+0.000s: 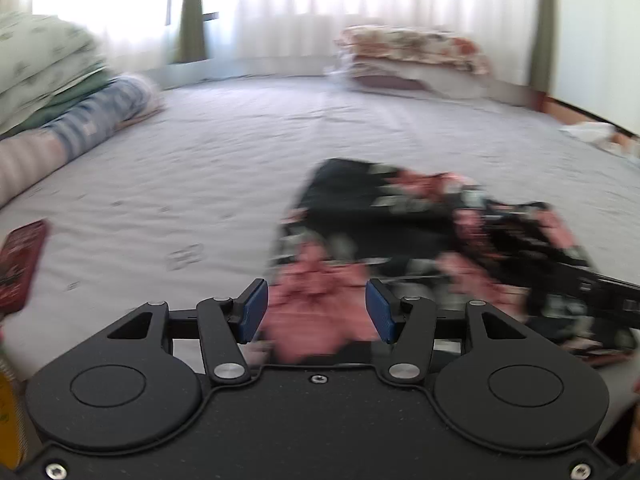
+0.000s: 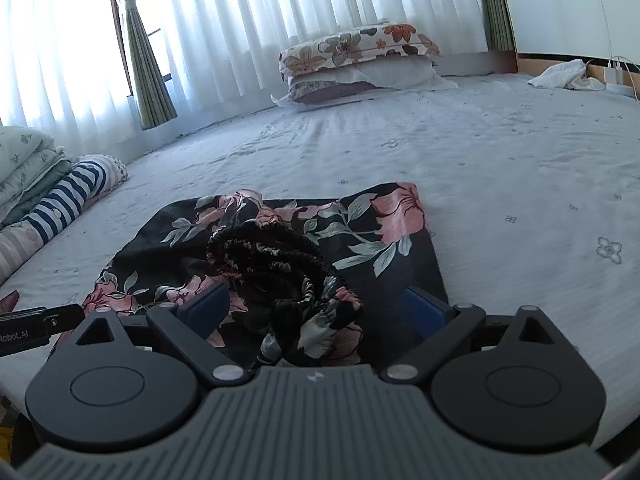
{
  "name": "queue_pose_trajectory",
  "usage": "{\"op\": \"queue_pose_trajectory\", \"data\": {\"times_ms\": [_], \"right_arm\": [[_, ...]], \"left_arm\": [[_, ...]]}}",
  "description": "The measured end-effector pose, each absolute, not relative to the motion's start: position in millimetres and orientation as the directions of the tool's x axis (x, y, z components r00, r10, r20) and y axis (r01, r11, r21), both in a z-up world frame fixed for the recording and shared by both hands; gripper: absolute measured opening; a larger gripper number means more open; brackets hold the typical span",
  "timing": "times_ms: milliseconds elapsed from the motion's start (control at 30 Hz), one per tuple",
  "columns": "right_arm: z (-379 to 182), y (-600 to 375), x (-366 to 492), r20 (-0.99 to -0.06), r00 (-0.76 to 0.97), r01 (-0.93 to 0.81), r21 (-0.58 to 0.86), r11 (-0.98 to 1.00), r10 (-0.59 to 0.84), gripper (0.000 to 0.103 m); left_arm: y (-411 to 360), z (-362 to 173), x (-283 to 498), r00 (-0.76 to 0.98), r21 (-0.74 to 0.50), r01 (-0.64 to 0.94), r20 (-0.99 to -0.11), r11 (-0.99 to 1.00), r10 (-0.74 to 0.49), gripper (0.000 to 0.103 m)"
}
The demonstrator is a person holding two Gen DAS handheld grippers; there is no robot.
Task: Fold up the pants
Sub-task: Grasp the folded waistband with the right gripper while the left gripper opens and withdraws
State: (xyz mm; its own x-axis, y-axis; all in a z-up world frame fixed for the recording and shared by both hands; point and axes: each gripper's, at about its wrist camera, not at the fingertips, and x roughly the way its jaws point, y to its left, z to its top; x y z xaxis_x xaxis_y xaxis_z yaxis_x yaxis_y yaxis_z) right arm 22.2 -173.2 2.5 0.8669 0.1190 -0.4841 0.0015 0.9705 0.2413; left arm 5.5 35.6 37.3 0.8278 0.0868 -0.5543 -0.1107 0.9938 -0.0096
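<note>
One pair of pants (image 2: 280,256), black with pink flowers, near centre on the bed sheet (image 2: 500,184).

Two grippers: left gripper (image 1: 316,312) and right gripper (image 2: 316,308), each with two fingers spread wide.

Two pillows stacked far centre: floral pillow (image 2: 356,46) on top, pale pillow (image 2: 360,80) beneath.

One pile of folded bedding (image 2: 28,160), left edge. One striped roll (image 2: 68,196) beside it.

One white cloth (image 2: 560,74), far right.

One red flat object (image 1: 20,264), near left; kind unclear.
</note>
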Motion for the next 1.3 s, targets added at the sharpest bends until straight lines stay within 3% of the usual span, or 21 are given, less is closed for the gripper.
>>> {"op": "queue_pose_trajectory", "data": {"times_ms": [33, 133, 167, 200, 267, 467, 733, 933, 1000, 1200, 1300], "right_arm": [[0, -171, 26, -0.492, 0.862, 0.005, 0.247, 0.969, 0.121, 0.095], [-3, -167, 30, -0.509, 0.853, 0.028, 0.261, 0.965, 0.113, 0.071], [-2, -166, 29, -0.511, 0.853, 0.034, 0.258, 0.966, 0.106, 0.056], [-1, -166, 28, -0.512, 0.854, 0.042, 0.245, 0.969, 0.093, 0.046], [1, -167, 23, -0.513, 0.856, 0.056, 0.214, 0.975, 0.064, 0.033], [8, -172, -4, -0.481, 0.876, 0.126, 0.160, 0.979, -0.034, 0.025], [-11, -170, -15, -0.528, 0.843, 0.153, 0.057, 0.987, -0.101, 0.032], [-7, -170, -17, -0.510, 0.852, 0.157, 0.029, 0.987, -0.121, 0.053], [2, -175, -24, -0.481, 0.871, 0.147, 0.058, 0.987, -0.102, 0.070], [36, -170, -23, -0.406, 0.911, 0.076, -0.018, 0.997, -0.077, 0.086], [40, -155, 2, -0.461, 0.887, -0.056, -0.101, 0.993, 0.003, 0.092]], "left_arm": [[42, 35, 8, 0.820, -0.006, -0.130, -0.563, 0.991, 0.104, 0.050], [55, 24, 14, 0.785, -0.001, -0.171, -0.604, 0.985, 0.135, 0.036], [58, 20, 15, 0.775, -0.004, -0.173, -0.617, 0.985, 0.134, 0.031], [60, 17, 14, 0.768, -0.005, -0.170, -0.627, 0.985, 0.129, 0.031], [61, 12, 13, 0.767, 0.004, -0.161, -0.629, 0.987, 0.128, 0.031], [57, 12, 7, 0.764, -0.006, -0.132, -0.637, 0.991, 0.098, 0.031], [49, 8, 1, 0.767, 0.033, -0.119, -0.631, 0.992, 0.113, 0.033], [51, 11, 3, 0.764, 0.013, -0.129, -0.636, 0.992, 0.108, 0.034], [54, 16, 2, 0.769, -0.014, -0.135, -0.632, 0.991, 0.097, 0.031], [36, 43, -5, 0.846, -0.046, -0.042, -0.533, 0.998, 0.011, 0.031], [20, 46, 0, 0.847, -0.057, 0.010, -0.530, 0.998, -0.039, 0.032]]}}
